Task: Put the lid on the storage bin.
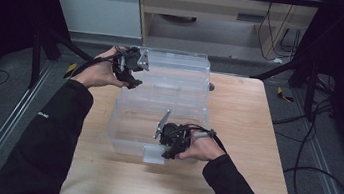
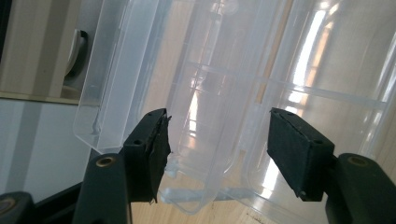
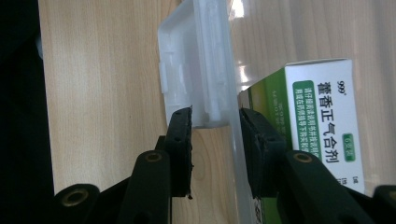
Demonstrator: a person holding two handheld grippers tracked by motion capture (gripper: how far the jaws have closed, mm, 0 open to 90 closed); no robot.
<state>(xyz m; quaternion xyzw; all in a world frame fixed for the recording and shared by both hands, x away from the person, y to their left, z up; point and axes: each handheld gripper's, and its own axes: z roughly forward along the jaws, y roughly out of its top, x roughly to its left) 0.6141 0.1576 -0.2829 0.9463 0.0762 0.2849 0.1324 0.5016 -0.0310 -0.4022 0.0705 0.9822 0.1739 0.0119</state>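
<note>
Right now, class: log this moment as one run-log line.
left gripper: open at clear plastic lid | right gripper: shut on clear plastic box front wall | table: wooden

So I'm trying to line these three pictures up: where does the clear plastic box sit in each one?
High view: the clear plastic box sits mid-table, its lid swung open toward the back.
Left gripper view: the lid's corner hangs between the left gripper jaws, untouched.
Right gripper view: the box's front wall and latch run up the middle, clamped by the right gripper.
Shared landmark: the light wooden table.
</note>
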